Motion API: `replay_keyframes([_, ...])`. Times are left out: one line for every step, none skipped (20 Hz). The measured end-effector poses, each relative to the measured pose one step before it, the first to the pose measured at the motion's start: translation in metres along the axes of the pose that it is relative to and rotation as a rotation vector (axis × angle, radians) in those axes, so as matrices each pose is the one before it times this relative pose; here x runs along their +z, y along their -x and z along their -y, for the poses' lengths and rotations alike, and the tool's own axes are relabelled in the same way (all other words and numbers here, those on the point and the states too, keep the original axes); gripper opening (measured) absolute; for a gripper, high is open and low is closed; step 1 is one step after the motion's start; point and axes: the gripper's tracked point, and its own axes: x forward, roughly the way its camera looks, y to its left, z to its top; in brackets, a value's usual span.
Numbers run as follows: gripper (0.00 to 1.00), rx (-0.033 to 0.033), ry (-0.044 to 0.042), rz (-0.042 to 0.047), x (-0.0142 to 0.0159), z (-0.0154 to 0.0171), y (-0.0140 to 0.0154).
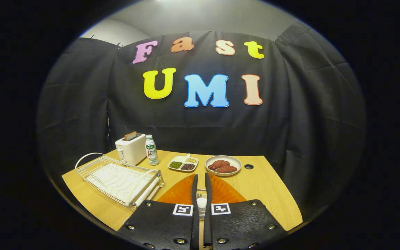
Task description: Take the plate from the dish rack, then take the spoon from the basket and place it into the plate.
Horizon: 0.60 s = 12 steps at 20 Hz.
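An orange translucent plate [182, 192] lies flat on the wooden table [271, 194], right under my fingers and just right of the dish rack. The white wire dish rack [116, 178] stands to the left with nothing in its slots. My gripper [201, 177] hovers over the plate with its two black fingers nearly together. A small pale spoon [201, 202] sits in the narrow gap between them, close to their base, and both fingers press on it. Its far end is hidden by the fingers.
At the back left stands a white toaster [130, 148] with a slice in it, and a small bottle [151, 150] stands beside it. Beyond the fingertips are a divided dish [183, 163] of grains and a bowl [236, 162] of reddish-brown food. A round hole [248, 166] marks the tabletop.
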Motion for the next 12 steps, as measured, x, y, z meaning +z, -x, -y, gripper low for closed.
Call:
replay_keyframes([0.05, 0.00223, 0.00294, -0.00078, 0.00265, -0.00337, 0.00490])
replay_keyframes([0.05, 0.00218, 0.00536, -0.00413, 0.00124, -0.00362, 0.00492])
replay_keyframes([0.05, -0.00021, 0.00444, -0.00713, 0.00000, -0.00332, 0.00440])
replay_keyframes([0.05, 0.00229, 0.00498, -0.00252, 0.00100, -0.00305, 0.00364])
replay_keyframes([0.05, -0.00031, 0.00683, -0.00400, 0.00079, -0.00372, 0.00473])
replay_keyframes([0.05, -0.00065, 0.00282, -0.00787, -0.00060, -0.00270, 0.00372])
replay_keyframes([0.05, 0.00744, 0.00346, -0.00727, -0.00128, -0.00491, 0.00278])
replay_keyframes([0.05, 0.00313, 0.00515, -0.01001, -0.00255, -0.00481, 0.00203])
replay_keyframes([0.05, 0.00606, 0.00266, -0.01659, -0.00464, -0.00503, 0.00145])
replay_keyframes([0.05, 0.01263, 0.00195, -0.01917, -0.00516, -0.00678, 0.00170])
replay_keyframes([0.05, 0.00620, 0.00659, -0.01326, -0.00352, -0.00533, 0.00033])
replay_keyframes([0.05, 0.00776, 0.01111, -0.01536, -0.00413, -0.00562, -0.00059])
